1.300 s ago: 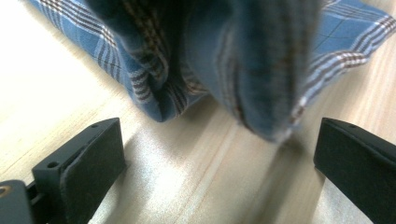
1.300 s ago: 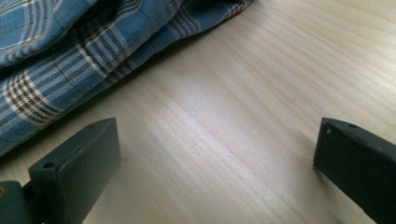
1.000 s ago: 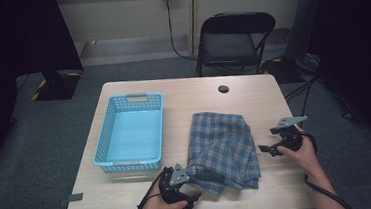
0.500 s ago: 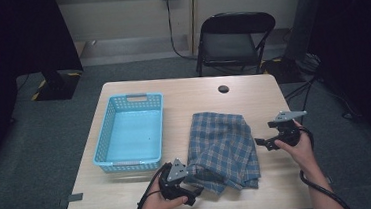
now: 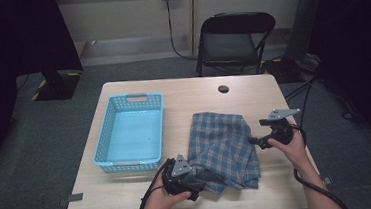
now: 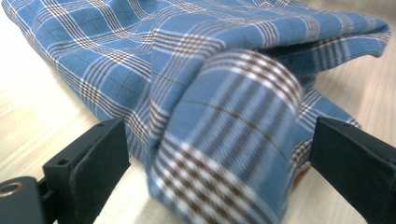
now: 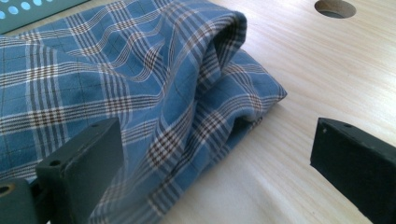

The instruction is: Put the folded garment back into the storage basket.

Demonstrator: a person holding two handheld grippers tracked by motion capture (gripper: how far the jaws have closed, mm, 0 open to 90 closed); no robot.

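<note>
Plaid cloth (image 5: 224, 149), blue with brown and white checks, lies folded on the desk (image 5: 233, 93), right of the middle and toward the near edge. We hold the left hand-held gripper (image 5: 192, 181) at the cloth's near left corner. In the left gripper view its jaws stand wide, one on each side of a raised fold of the cloth (image 6: 224, 130) that bulges up between them (we cannot tell whether either jaw touches the fabric). The desk surface shows pale on both sides of that fold.

We hold the right hand-held gripper (image 5: 256, 140) at the cloth's right edge, about midway along it, pointing left at the fabric. In the right gripper view its jaws are also spread wide: the left jaw sits over the cloth (image 7: 140, 93), the right jaw over bare wood, and the folded edge with its stacked layers lies between them. A round hole in the desk (image 7: 335, 8) shows beyond, toward the far side.

Farther out, a light blue basket (image 5: 130, 134) stands on the left part of the desk, just beside the cloth yet apart from it. A black folding chair (image 5: 233, 40) stands past the far edge.
</note>
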